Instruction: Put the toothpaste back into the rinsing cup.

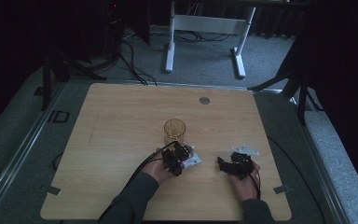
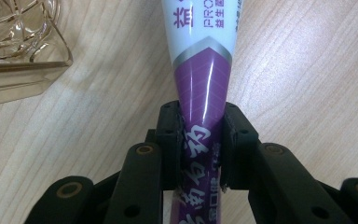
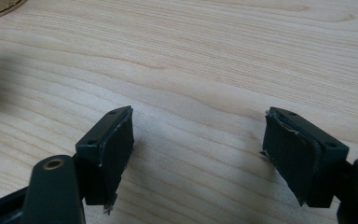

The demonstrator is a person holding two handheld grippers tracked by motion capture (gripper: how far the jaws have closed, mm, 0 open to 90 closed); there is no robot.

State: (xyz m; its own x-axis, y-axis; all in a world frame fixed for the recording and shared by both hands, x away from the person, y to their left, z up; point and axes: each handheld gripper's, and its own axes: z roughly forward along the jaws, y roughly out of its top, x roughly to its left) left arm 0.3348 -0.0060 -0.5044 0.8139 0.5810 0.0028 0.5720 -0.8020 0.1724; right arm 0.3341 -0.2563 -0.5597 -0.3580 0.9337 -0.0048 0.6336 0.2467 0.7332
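Two grippers are held low over the table [image 1: 121, 112]. Just beside the glass [image 1: 175, 130], the tube [image 2: 203, 79] is clamped at its purple end by the left gripper [image 2: 200, 140], its long axis running away along the jaws. The right gripper [image 3: 196, 149] is spread wide over bare wood.

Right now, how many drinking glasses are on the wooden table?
1. A clear amber faceted drinking glass stands upright near the middle of the light wooden table, just beyond the left gripper, which holds a purple and white tube.
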